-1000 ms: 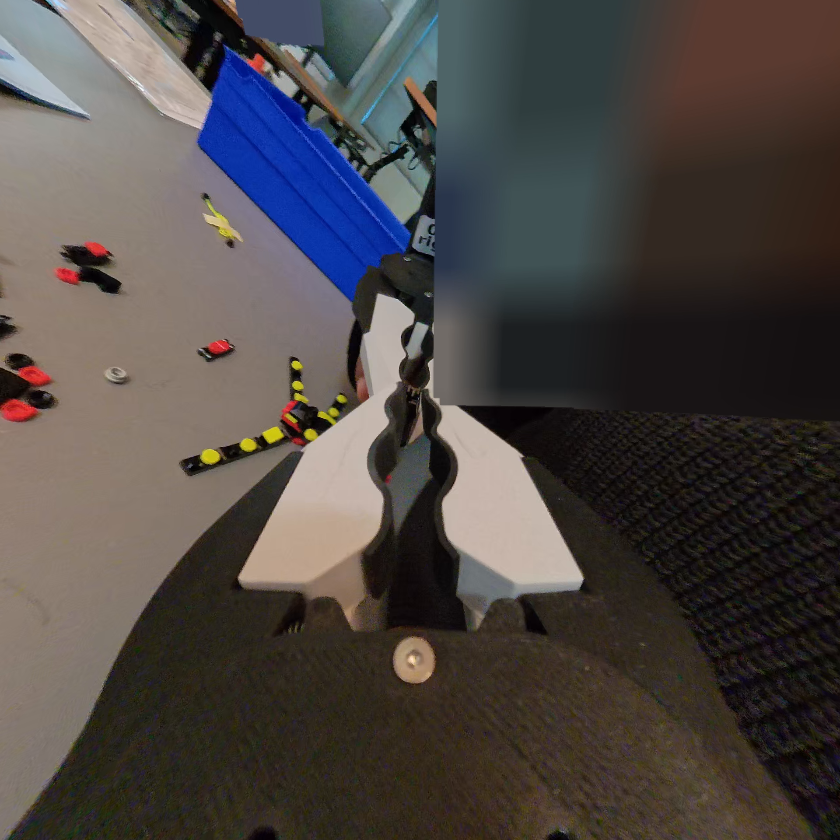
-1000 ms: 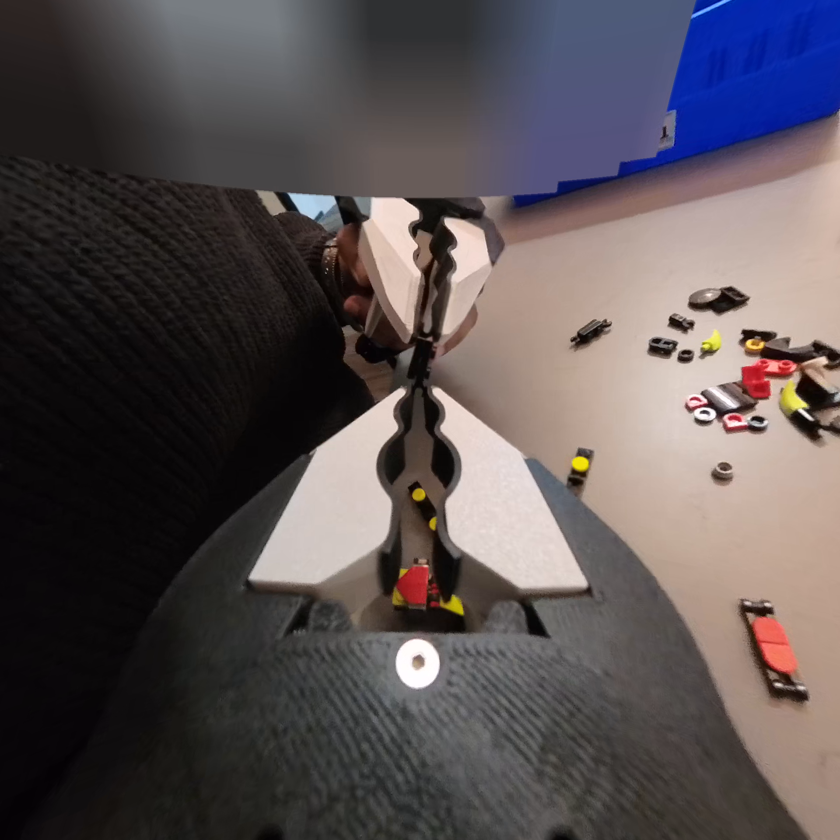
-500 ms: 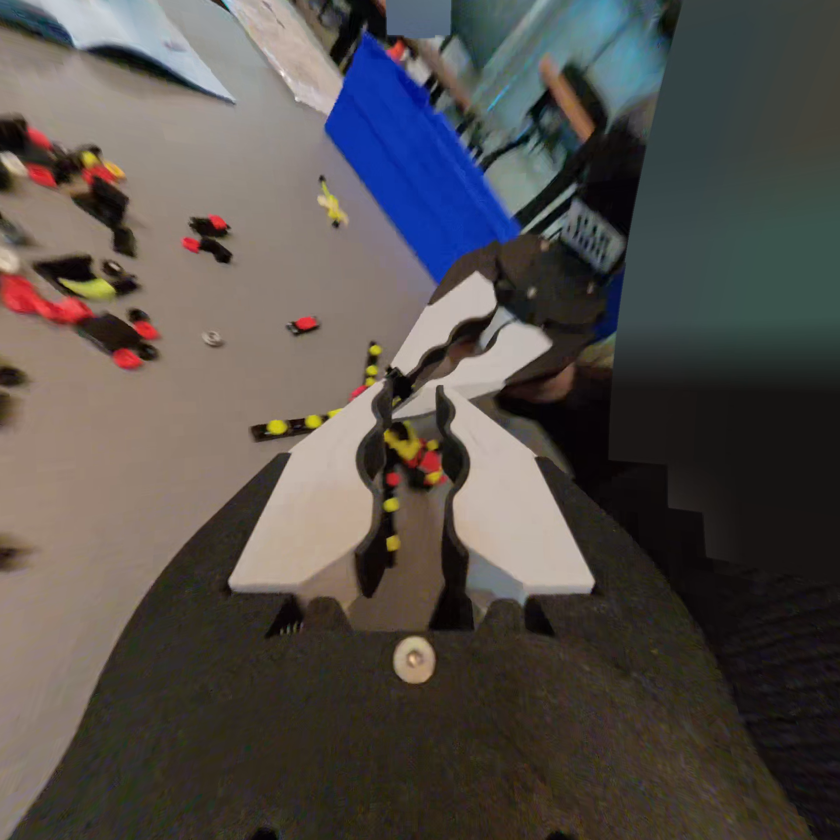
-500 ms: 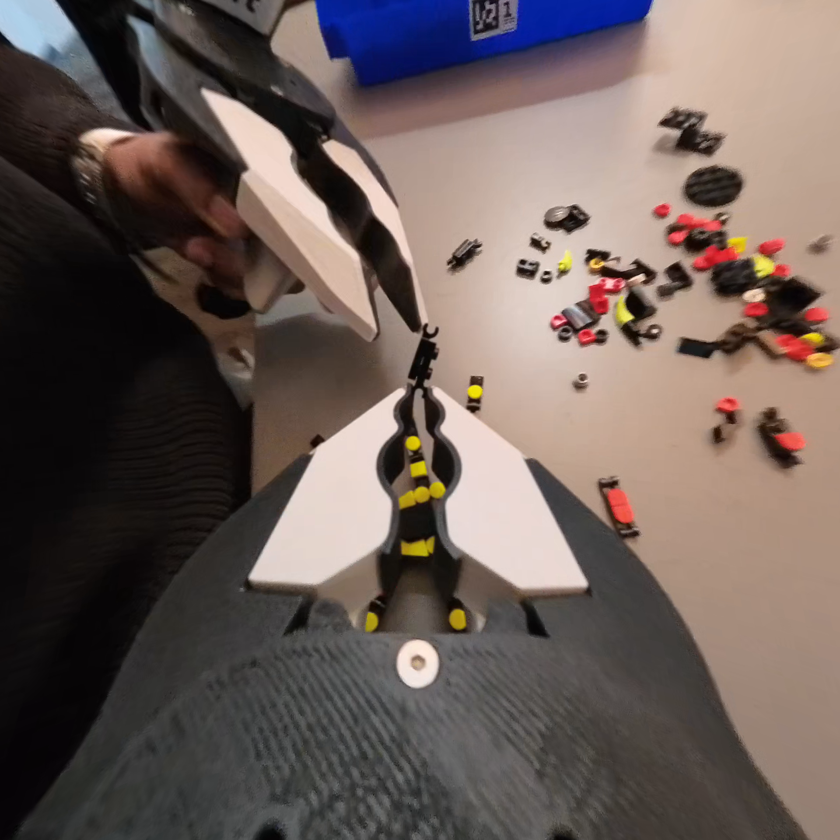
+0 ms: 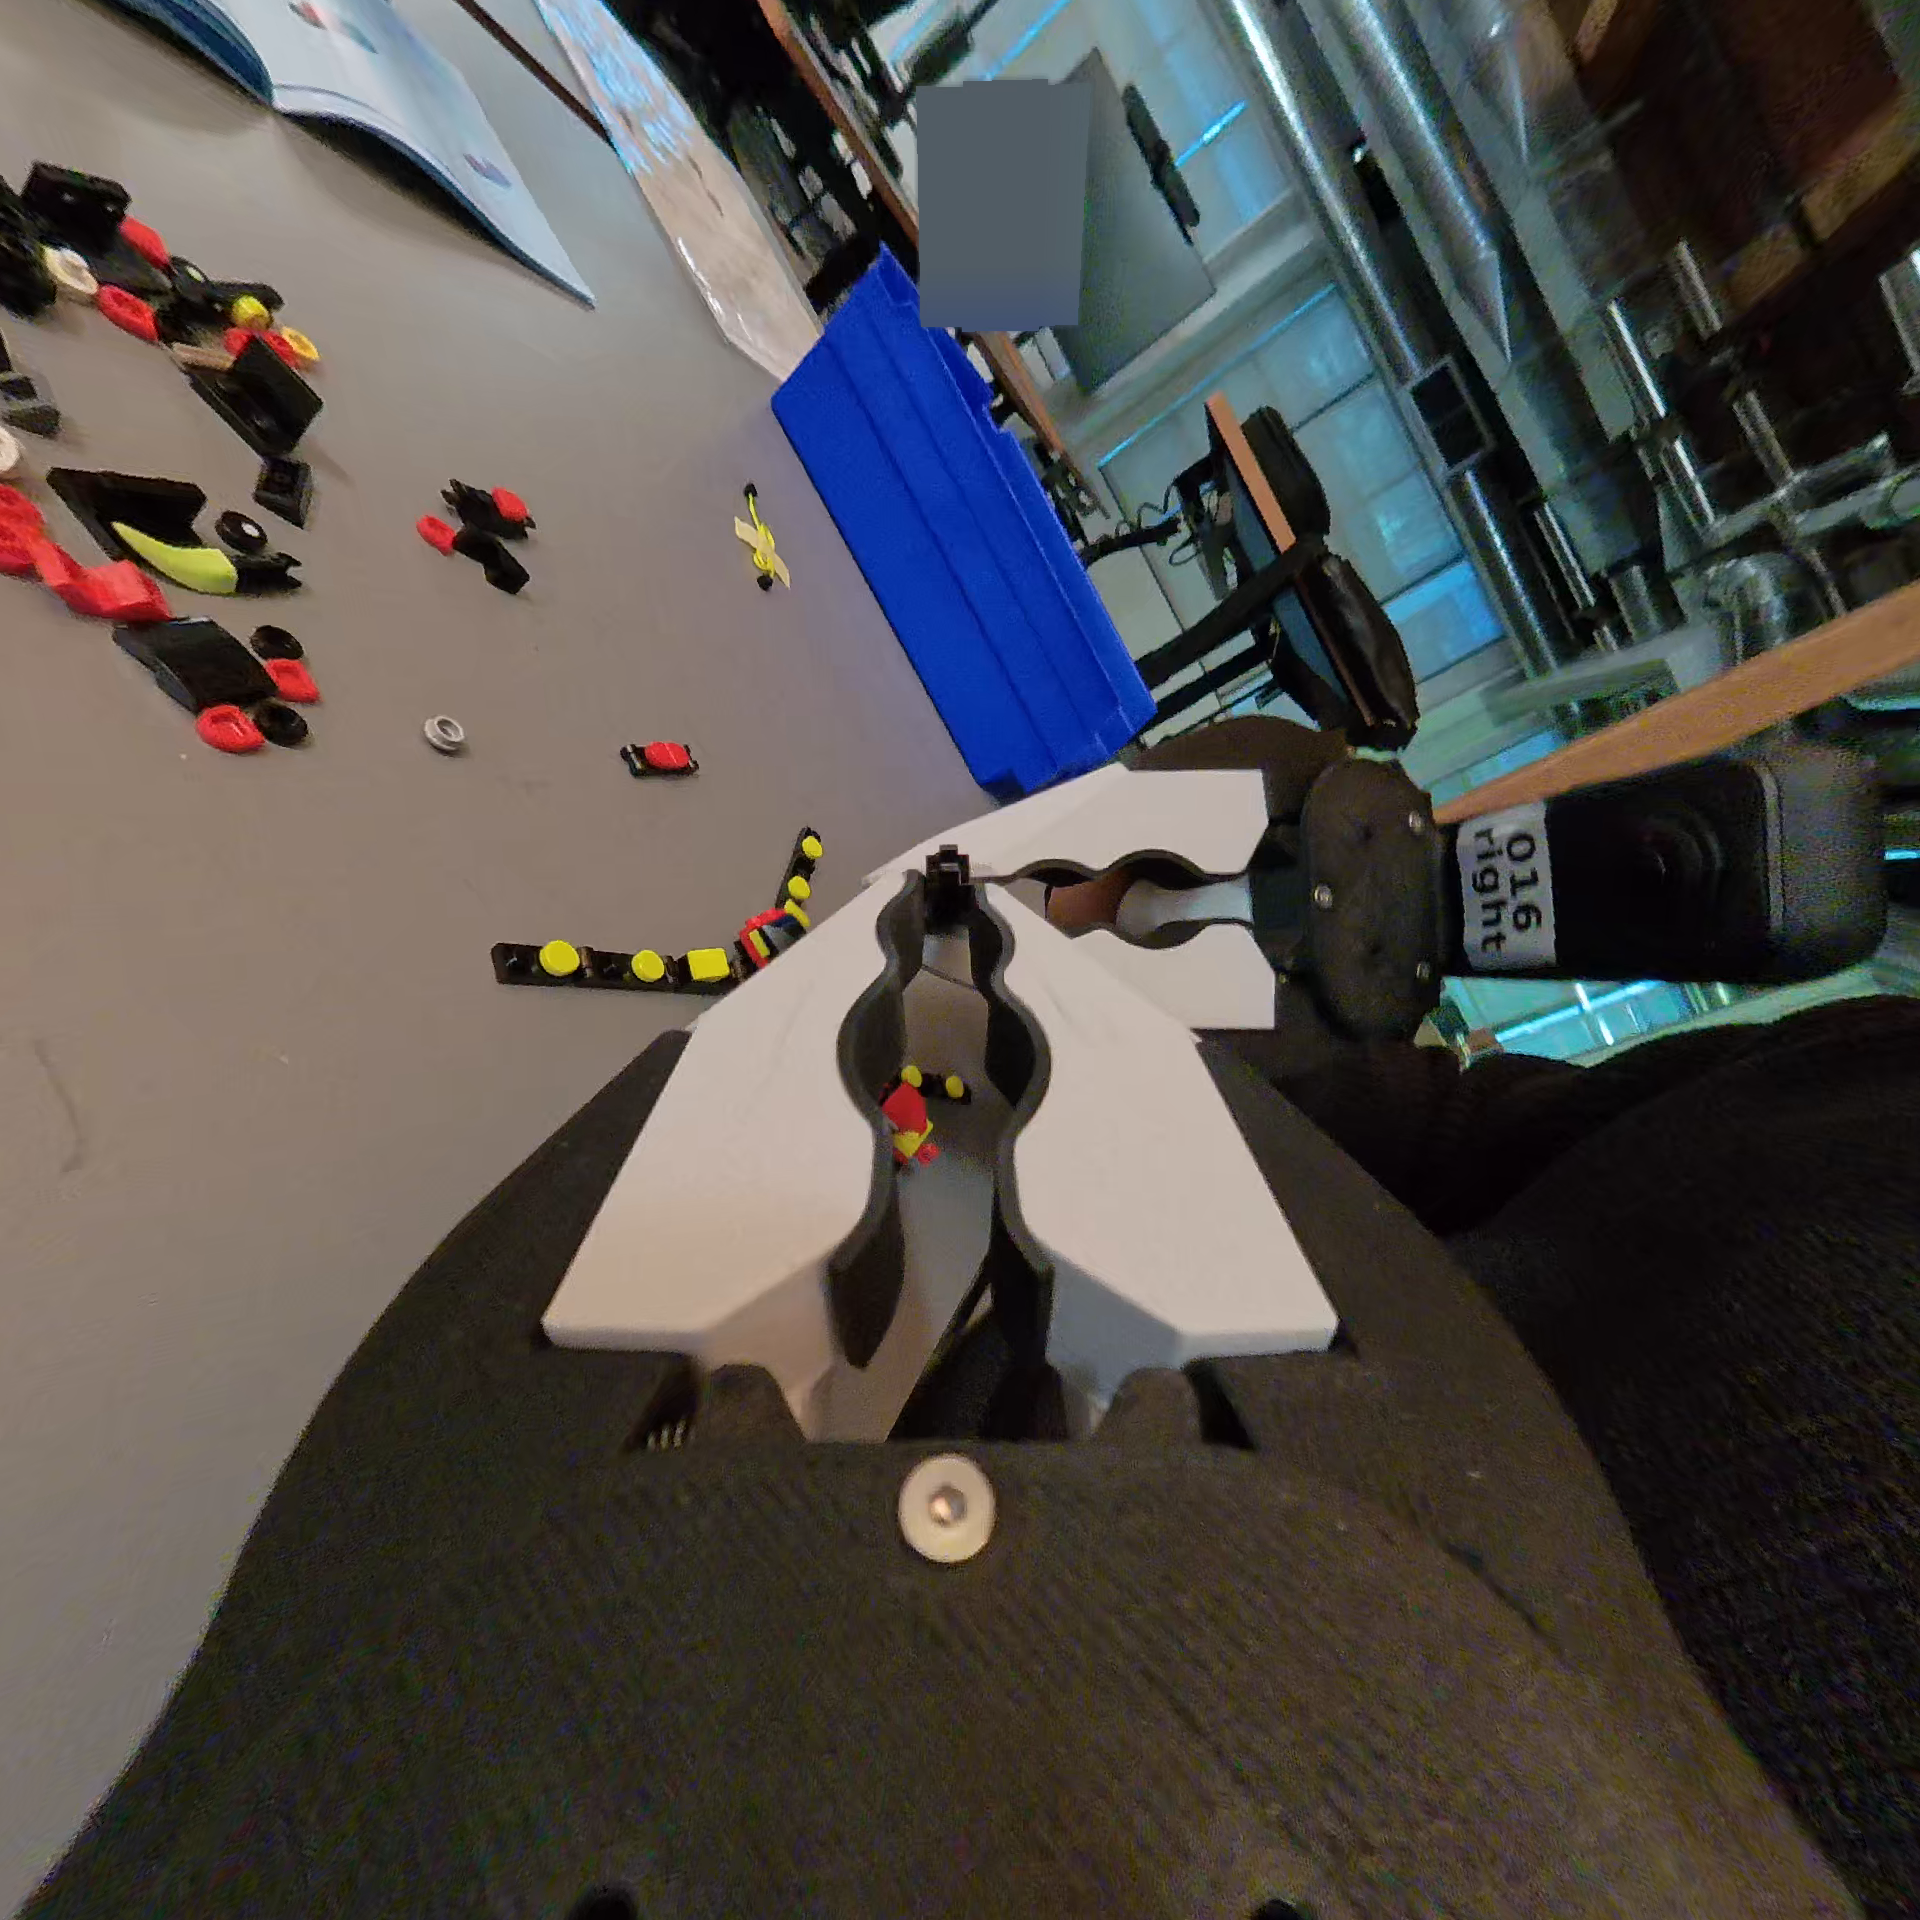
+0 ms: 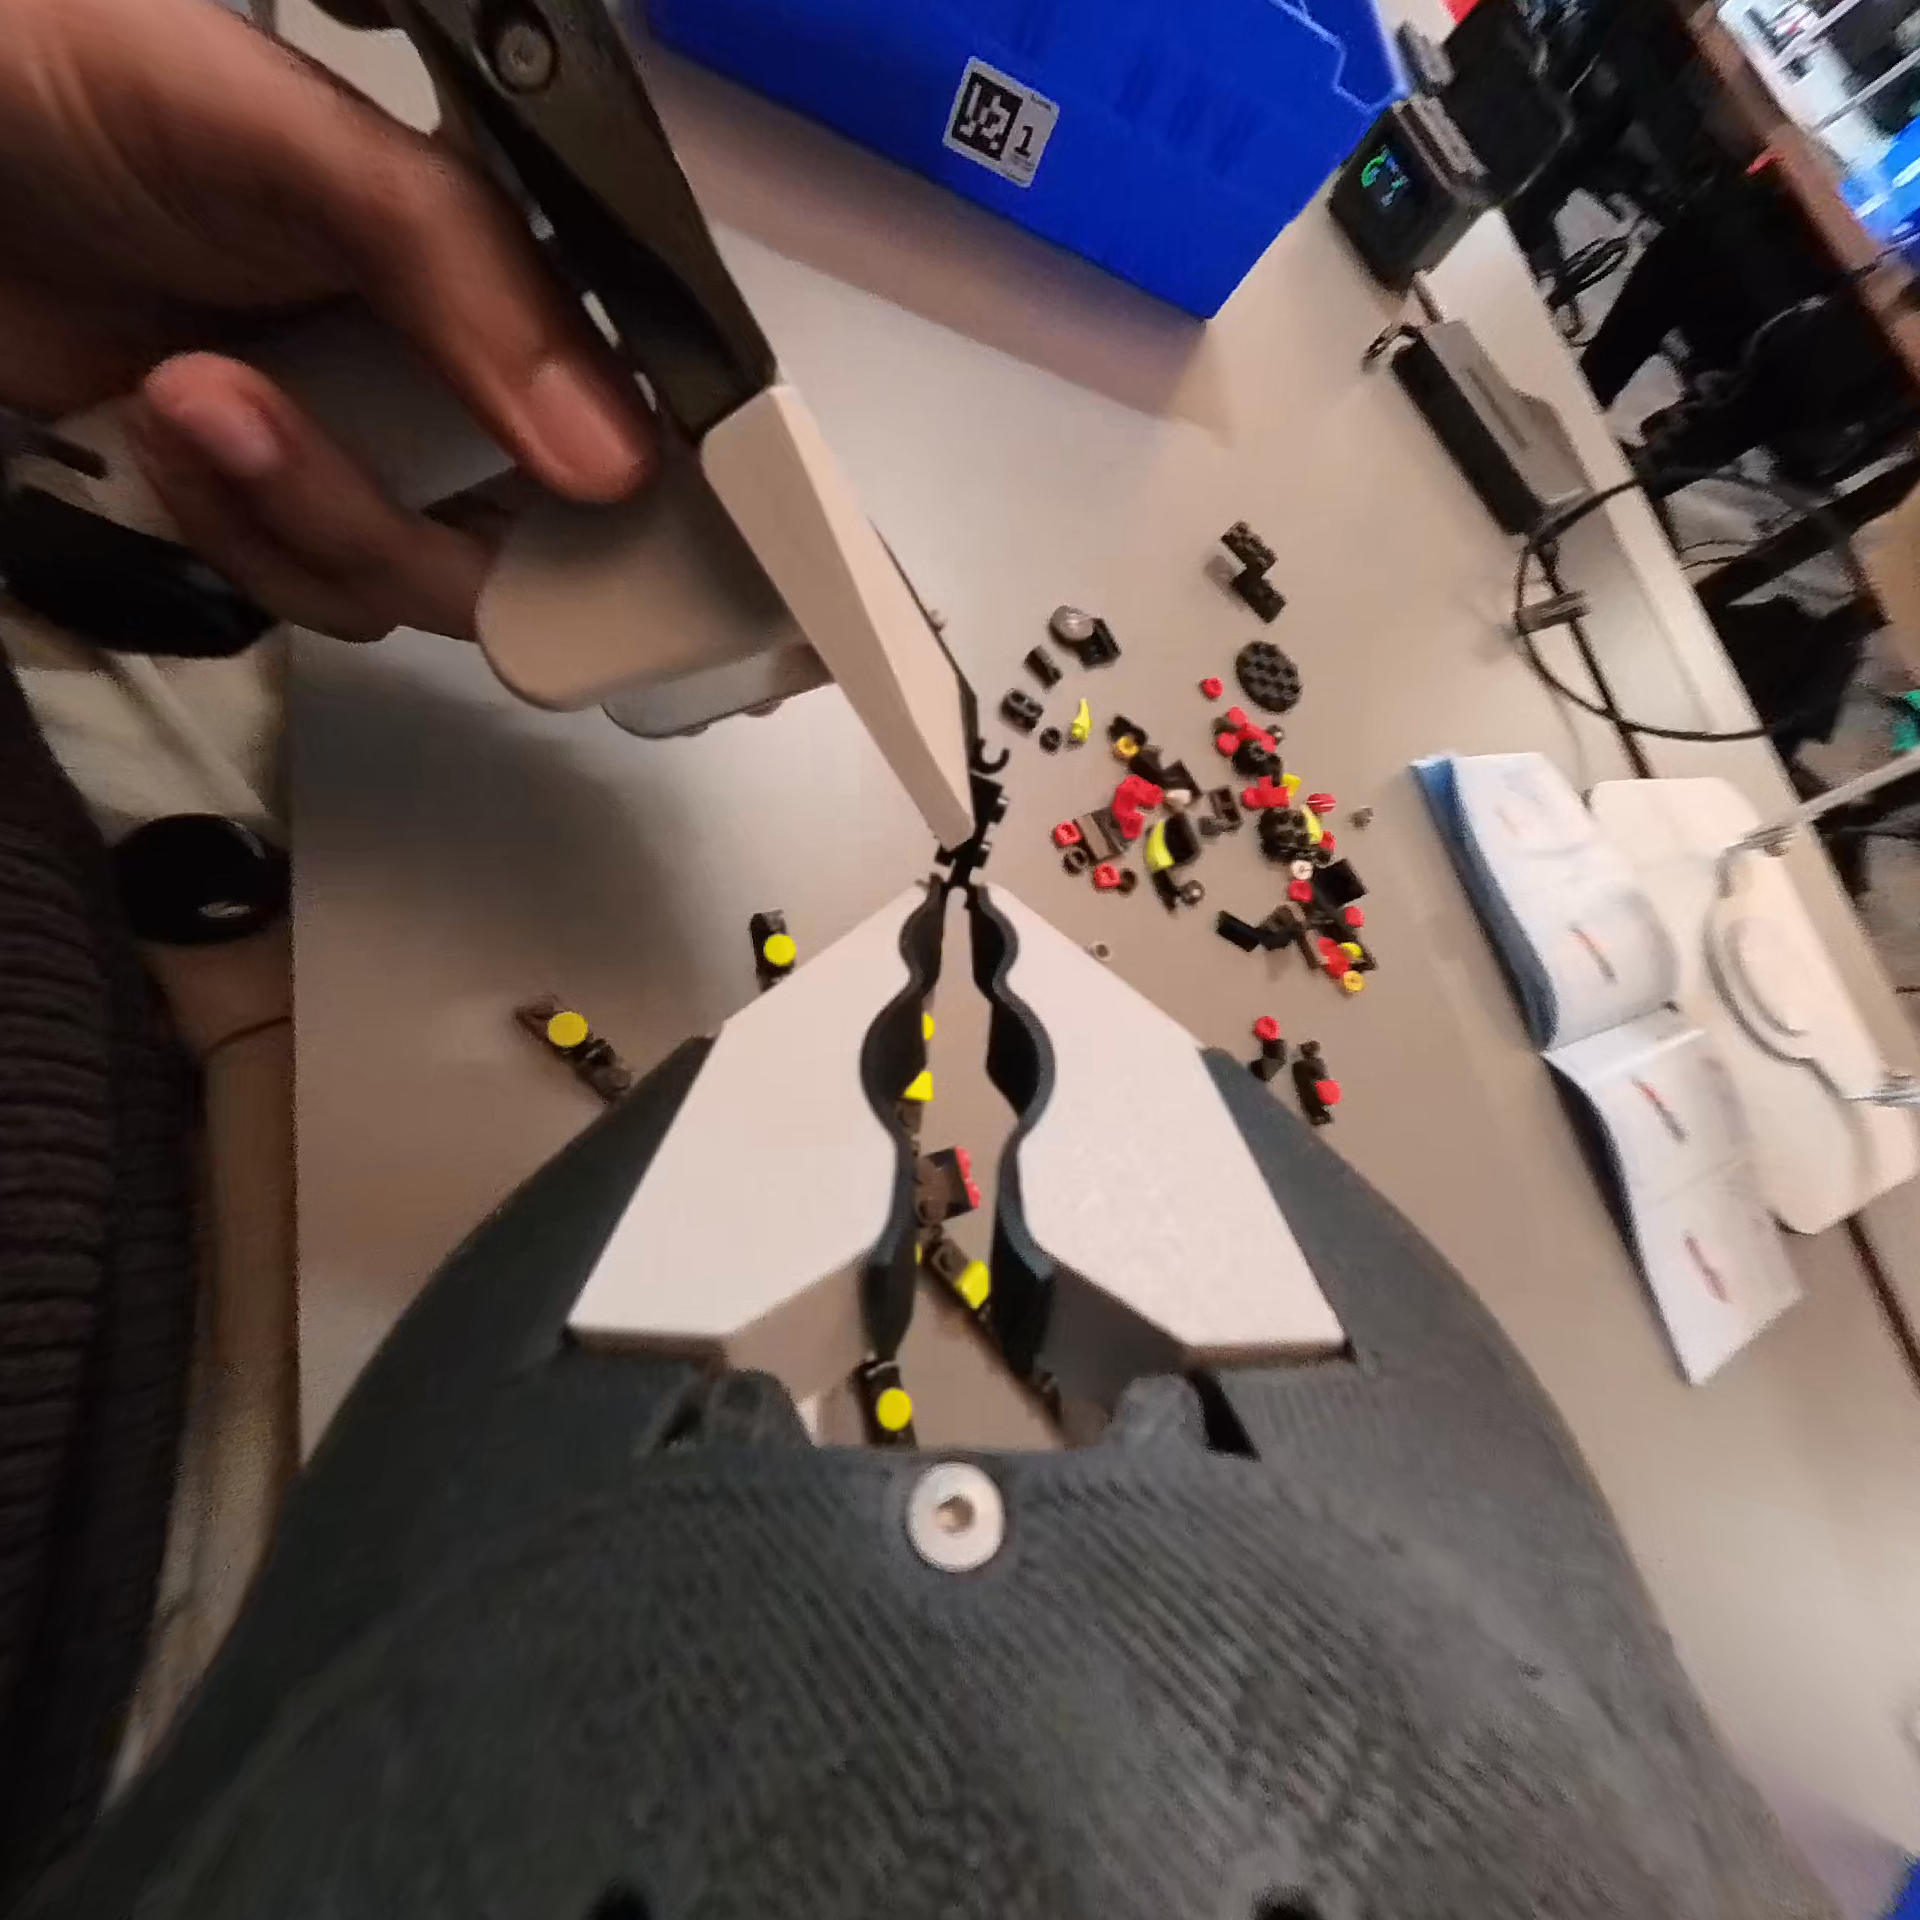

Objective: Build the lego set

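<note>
My left gripper (image 5: 945,899) and my right gripper (image 6: 956,891) meet tip to tip above the grey table, each shut on the same small black clip piece (image 6: 985,774), also seen in the left wrist view (image 5: 945,871). The right gripper (image 5: 985,881) comes in from the right in the left wrist view. The left gripper (image 6: 961,831) comes down from the upper left in the right wrist view, held by a hand (image 6: 312,312). Below them lies the partly built model (image 5: 665,961), black strips with yellow studs and a red middle, partly hidden behind the fingers (image 6: 945,1184).
Several loose black, red and yellow pieces (image 6: 1247,821) lie scattered beyond the model, also in the left wrist view (image 5: 187,582). A blue bin (image 5: 956,540) stands at the table's far side. An open instruction booklet (image 6: 1621,1039) lies at the right. A dark knitted sleeve (image 5: 1714,1351) is close by.
Half a second ago my left gripper was open and apart from the piece in the right gripper. Now it has shut on that piece again, and both have swung over the table.
</note>
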Available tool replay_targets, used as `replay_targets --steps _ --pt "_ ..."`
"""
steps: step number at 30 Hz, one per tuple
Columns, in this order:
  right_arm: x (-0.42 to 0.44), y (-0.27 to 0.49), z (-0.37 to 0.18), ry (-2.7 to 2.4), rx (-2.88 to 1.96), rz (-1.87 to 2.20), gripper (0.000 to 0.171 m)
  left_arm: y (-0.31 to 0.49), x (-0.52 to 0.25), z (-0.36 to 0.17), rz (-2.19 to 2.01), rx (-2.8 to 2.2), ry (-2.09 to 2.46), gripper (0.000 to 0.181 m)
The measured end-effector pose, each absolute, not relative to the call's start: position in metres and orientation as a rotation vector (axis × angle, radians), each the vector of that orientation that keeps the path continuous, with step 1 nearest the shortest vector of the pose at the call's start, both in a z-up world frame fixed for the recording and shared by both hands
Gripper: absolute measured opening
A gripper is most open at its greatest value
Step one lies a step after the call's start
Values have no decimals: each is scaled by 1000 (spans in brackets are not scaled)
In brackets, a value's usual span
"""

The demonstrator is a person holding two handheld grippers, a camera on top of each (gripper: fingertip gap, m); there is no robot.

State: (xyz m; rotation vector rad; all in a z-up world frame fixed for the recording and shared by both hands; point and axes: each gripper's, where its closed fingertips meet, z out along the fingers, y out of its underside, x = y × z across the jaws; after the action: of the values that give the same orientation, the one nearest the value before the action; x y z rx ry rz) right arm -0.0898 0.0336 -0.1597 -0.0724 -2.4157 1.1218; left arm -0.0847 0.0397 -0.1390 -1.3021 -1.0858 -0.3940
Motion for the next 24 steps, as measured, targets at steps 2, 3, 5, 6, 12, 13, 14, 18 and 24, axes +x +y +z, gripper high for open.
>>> replay_targets --steps 2,3,5,6,12,13,14,18,24 --pt "-91 32 -157 -2382 -60 1091 4 38 -86 -136 -362 -1276 -1088 5" --pt "-91 31 -156 -2364 -54 1089 3 37 -86 -135 -344 -1273 -1081 5" --pt "-90 30 -154 -2360 -61 1118 4 36 -86 -133 -304 -1307 -1050 5" --pt "-89 29 -155 -2387 -76 1152 4 36 -86 -134 -285 -1340 -1029 5" --pt "-79 35 -139 -2575 -297 1669 26 30 -82 -130 -257 -1460 -872 5" --pt "-78 36 -133 -2578 -326 1772 29 29 -81 -129 -274 -1462 -854 5" --pt "-74 36 -127 -2588 -348 1880 29 29 -79 -129 -305 -1468 -848 4" --pt "-66 33 -121 -2667 -508 2151 32 39 -65 -126 -376 -1499 -756 4" --pt "-56 35 -120 -2770 -587 2335 11 47 -53 -127 -344 -1580 -659 5"
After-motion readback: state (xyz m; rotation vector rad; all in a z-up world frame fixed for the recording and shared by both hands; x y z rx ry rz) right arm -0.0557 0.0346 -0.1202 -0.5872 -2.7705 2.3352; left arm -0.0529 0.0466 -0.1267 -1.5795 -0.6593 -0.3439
